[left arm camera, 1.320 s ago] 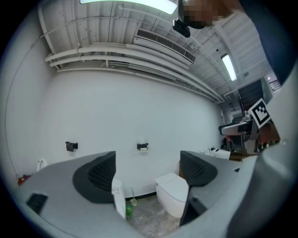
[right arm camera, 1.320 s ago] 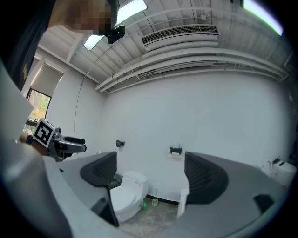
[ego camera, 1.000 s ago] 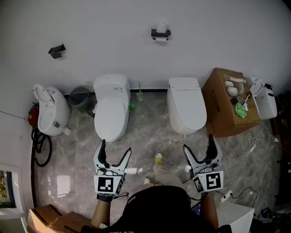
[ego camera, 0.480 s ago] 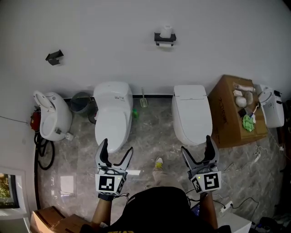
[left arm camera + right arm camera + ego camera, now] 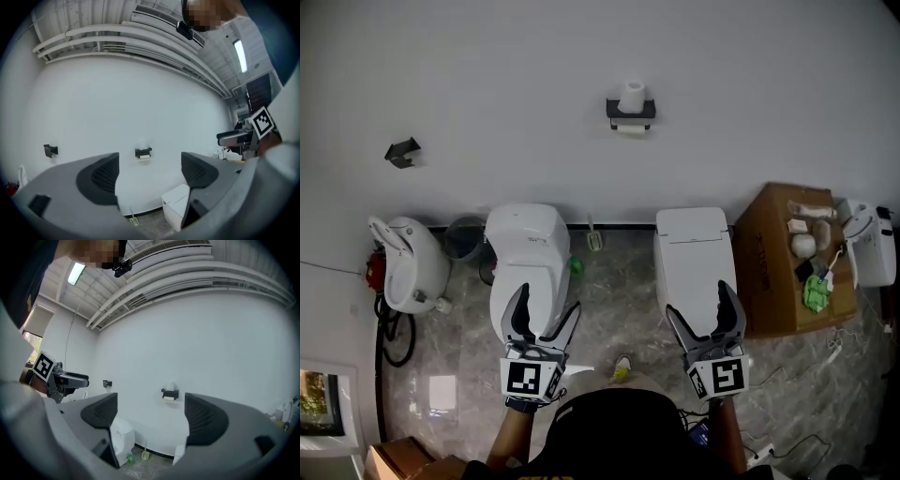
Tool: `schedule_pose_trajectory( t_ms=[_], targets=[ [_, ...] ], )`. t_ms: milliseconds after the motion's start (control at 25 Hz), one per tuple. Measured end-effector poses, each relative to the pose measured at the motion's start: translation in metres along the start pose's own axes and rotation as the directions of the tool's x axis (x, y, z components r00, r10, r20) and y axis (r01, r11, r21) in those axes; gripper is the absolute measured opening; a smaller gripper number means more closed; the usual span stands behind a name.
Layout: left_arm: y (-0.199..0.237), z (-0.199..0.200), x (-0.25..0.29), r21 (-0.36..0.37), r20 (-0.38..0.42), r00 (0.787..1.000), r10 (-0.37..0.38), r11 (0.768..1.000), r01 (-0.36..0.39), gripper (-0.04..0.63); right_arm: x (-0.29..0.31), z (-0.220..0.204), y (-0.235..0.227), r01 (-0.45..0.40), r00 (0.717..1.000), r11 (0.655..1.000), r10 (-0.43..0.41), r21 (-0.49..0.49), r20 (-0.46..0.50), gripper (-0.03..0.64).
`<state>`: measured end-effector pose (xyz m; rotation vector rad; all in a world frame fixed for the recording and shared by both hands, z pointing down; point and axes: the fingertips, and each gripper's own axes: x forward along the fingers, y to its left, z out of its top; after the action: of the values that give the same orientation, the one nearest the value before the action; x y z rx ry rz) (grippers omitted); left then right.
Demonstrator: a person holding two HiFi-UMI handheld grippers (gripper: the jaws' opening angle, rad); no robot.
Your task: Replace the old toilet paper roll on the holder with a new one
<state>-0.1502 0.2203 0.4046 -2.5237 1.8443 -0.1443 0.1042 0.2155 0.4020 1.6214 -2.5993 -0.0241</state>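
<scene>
Both grippers are low in front of me, well away from the wall [image 5: 769,75]. The left gripper [image 5: 546,302] has its fingers [image 5: 101,177] spread wide with nothing held. The right gripper [image 5: 699,300] is the same, fingers [image 5: 205,417] wide apart and empty. The holder [image 5: 631,112] is fixed high on the wall, above the gap between the left toilet [image 5: 528,253] and the right toilet [image 5: 694,258]. One toilet paper roll [image 5: 630,130] hangs under it with its long axis horizontal, along the wall. A second roll [image 5: 632,94] stands upright on top of the holder, axis vertical. They are too small to tell how full either is. In both gripper views the holder shows between the fingers.
</scene>
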Motion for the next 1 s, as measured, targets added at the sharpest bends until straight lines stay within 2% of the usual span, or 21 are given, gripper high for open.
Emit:
schedule_pose_trajectory(
  t_ms=[240, 480, 680, 840, 1000],
  targets=[
    [0.009, -0.004, 0.041, 0.015, -0.039, 0.999, 0.023, 1.000, -0.023, 0.421, 0.041, -0.011, -0.038, 0.001, 1.000, 1.000, -0.001, 0.007, -0.020, 0.446],
    [0.034, -0.015, 0.080, -0.009, -0.044, 0.998, 0.042, 0.999, -0.043, 0.420, 0.074, -0.030, -0.054, 0.023, 0.998, 1.000, -0.024, -0.020, -0.061, 0.446],
    [0.052, -0.013, 0.139, -0.035, 0.008, 1.000, -0.008, 0.999, 0.009, 0.420, 0.112, -0.033, -0.073, 0.078, 0.991, 0.995, -0.083, -0.056, -0.106, 0.446],
    [0.072, -0.015, 0.193, -0.032, 0.017, 0.998, -0.055, 0.998, 0.056, 0.420, 0.161, -0.024, -0.094, 0.114, 0.990, 0.989, -0.122, -0.094, -0.077, 0.446],
    [0.097, -0.002, 0.247, -0.064, 0.056, 0.994, -0.091, 0.993, 0.095, 0.420, 0.212, -0.022, -0.109, 0.143, 0.982, 0.980, -0.158, -0.135, -0.106, 0.446]
  ],
)
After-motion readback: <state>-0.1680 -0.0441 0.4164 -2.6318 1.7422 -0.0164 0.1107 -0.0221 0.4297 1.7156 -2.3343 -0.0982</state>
